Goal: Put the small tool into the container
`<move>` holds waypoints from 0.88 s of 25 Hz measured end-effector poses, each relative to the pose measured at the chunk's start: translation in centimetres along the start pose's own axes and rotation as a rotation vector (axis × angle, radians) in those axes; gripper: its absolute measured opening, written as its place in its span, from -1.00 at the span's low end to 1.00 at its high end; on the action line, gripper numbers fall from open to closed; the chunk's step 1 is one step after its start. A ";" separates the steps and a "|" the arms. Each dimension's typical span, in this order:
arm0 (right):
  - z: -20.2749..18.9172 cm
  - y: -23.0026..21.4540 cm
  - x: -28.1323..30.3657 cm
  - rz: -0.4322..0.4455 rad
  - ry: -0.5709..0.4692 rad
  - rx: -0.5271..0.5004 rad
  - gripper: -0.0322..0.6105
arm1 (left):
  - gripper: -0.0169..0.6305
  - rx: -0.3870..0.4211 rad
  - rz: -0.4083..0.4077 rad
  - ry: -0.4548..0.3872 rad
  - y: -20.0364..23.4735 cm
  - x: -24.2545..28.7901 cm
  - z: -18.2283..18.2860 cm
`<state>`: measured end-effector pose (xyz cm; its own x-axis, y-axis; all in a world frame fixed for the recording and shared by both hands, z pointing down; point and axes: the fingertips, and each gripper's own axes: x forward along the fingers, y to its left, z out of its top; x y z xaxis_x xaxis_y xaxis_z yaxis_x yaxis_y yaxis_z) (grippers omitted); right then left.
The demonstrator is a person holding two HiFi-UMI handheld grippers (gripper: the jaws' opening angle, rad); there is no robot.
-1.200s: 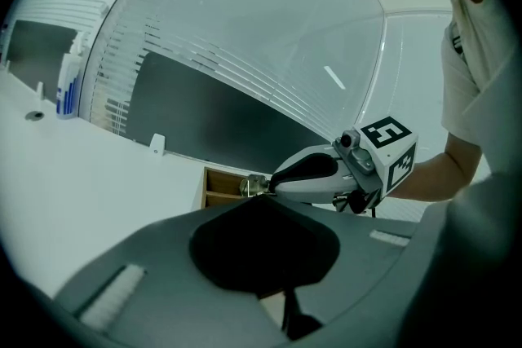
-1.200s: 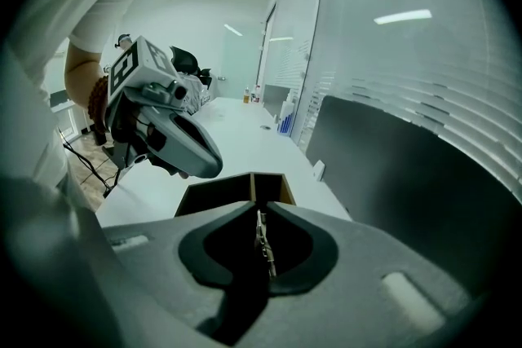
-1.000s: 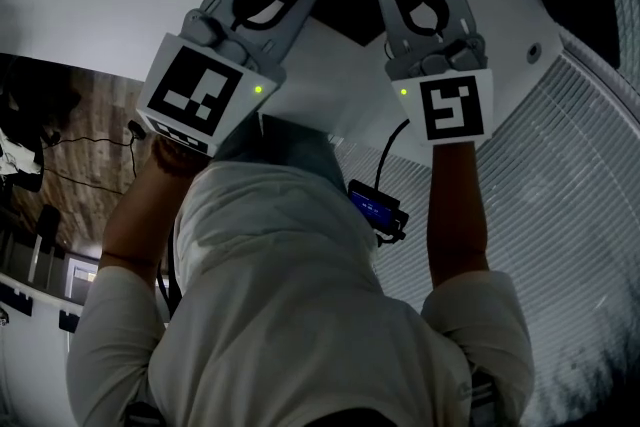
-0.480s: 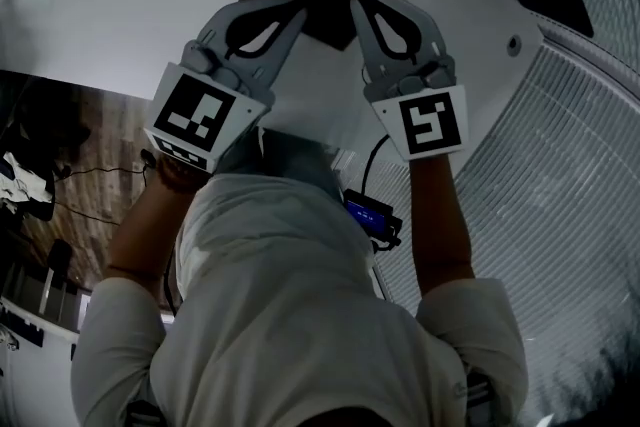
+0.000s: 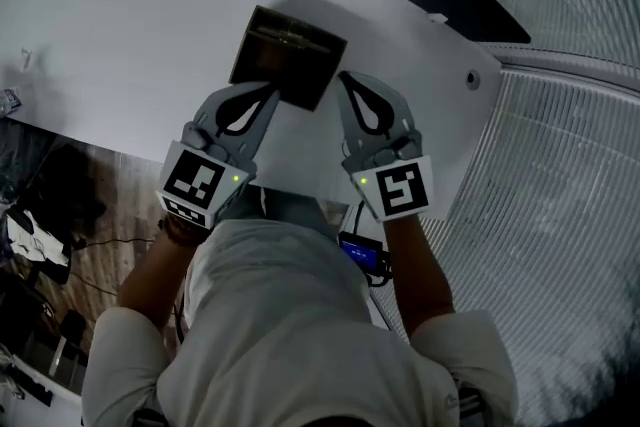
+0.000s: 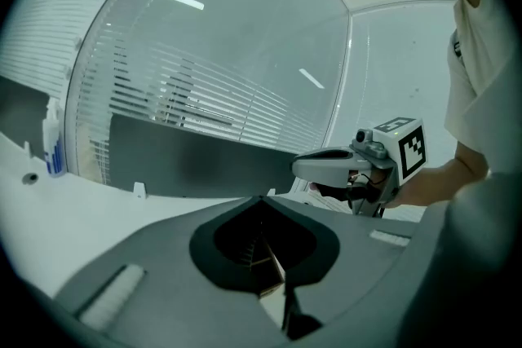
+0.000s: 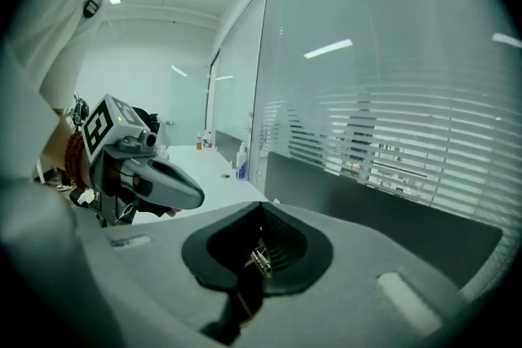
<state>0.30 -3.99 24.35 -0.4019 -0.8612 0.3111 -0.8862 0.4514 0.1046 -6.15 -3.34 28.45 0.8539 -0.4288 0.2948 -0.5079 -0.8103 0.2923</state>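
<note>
1. On the white table (image 5: 140, 25), the head view shows a dark square container (image 5: 285, 65) just beyond the left gripper (image 5: 272, 95) and right gripper (image 5: 345, 80).
2. Only the right gripper view resolves the small tool (image 7: 261, 258), shiny metal lying in the container.
3. Both grippers' grey fingers meet at the tips and hold nothing.

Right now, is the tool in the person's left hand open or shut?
Shut. The left tool has its jaws meeting at their tips in its own view, with nothing held between them.
</note>
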 end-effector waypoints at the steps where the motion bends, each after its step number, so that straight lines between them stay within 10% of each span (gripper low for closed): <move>1: 0.6 -0.1 -0.5 -0.012 -0.013 0.005 -0.90 | -0.94 0.010 -0.005 -0.003 -0.4 -0.2 0.5; 22: 8.2 -0.8 -10.1 -0.147 -0.252 0.135 -0.90 | -0.94 0.147 -0.158 -0.104 -11.2 -1.3 9.2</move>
<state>3.20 2.43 13.32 -0.2964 -0.9534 0.0566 -0.9549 0.2969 -0.0005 -0.56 2.60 16.48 0.9324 -0.3246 0.1586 -0.3515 -0.9168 0.1896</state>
